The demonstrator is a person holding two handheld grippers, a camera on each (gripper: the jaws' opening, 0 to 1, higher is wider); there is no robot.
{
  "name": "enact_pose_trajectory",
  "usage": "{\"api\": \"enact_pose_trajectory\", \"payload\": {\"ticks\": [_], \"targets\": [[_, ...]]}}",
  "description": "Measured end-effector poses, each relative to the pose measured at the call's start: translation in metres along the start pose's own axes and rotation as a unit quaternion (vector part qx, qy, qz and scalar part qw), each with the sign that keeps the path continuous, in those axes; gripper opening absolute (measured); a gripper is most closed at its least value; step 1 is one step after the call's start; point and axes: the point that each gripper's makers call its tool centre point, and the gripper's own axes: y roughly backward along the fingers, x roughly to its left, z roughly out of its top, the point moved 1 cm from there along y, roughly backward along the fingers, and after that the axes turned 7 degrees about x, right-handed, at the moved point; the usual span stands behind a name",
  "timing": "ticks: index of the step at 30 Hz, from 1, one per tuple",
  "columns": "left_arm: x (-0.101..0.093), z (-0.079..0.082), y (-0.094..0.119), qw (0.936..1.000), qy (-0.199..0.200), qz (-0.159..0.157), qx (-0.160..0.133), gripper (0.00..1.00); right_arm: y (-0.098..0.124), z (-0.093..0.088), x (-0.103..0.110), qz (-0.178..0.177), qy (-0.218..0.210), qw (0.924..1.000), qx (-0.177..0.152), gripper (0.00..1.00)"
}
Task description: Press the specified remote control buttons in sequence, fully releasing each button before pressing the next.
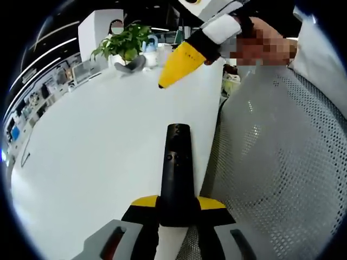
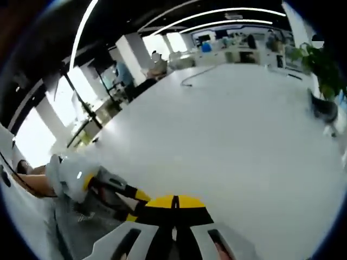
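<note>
A slim black remote control (image 1: 177, 168) points away from me over the white table (image 1: 97, 141), with small buttons on its upper face. My left gripper (image 1: 178, 205) is shut on its near end, one yellow-tipped jaw on each side. My right gripper (image 1: 181, 62) hangs above the far part of the table, its yellow tips pressed together into one cone, well apart from the remote. In the right gripper view, that gripper (image 2: 174, 203) is shut with nothing between its jaws. There the left gripper (image 2: 122, 196) enters at lower left, held by a white-gloved hand (image 2: 68, 174).
A potted plant (image 1: 123, 44) and a dark grey object (image 1: 130, 66) stand at the table's far end. A grey mesh chair back (image 1: 282, 162) sits close against the table's right edge. Office desks and seated people (image 2: 157, 62) lie beyond the table.
</note>
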Motion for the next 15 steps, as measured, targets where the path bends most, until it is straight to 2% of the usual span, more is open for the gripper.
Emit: {"api": "enact_pose_trajectory", "payload": {"ticks": [3, 6, 9, 13, 15], "targets": [[0.0, 0.0, 0.0, 1.0, 0.004, -0.001, 0.003, 0.25, 0.016, 0.006, -0.011, -0.034, 0.004, 0.9988, -0.035, 0.0], [0.001, 0.0, 0.0, 1.0, 0.001, -0.004, 0.002, 0.25, 0.026, 0.003, -0.01, -0.022, -0.012, 0.9988, -0.043, 0.0], [0.001, 0.0, 0.001, 1.0, 0.002, -0.009, 0.001, 0.25, 0.031, 0.001, -0.013, -0.04, -0.003, 0.9973, -0.062, 0.0], [0.002, -0.001, 0.001, 0.9999, -0.013, -0.01, -0.001, 0.25, 0.044, 0.007, -0.022, -0.09, 0.019, 0.9915, -0.092, 0.0], [0.002, -0.001, 0.0, 0.9999, -0.012, -0.009, -0.003, 0.25, 0.05, 0.012, -0.024, -0.103, 0.026, 0.9868, -0.122, 0.05]]}}
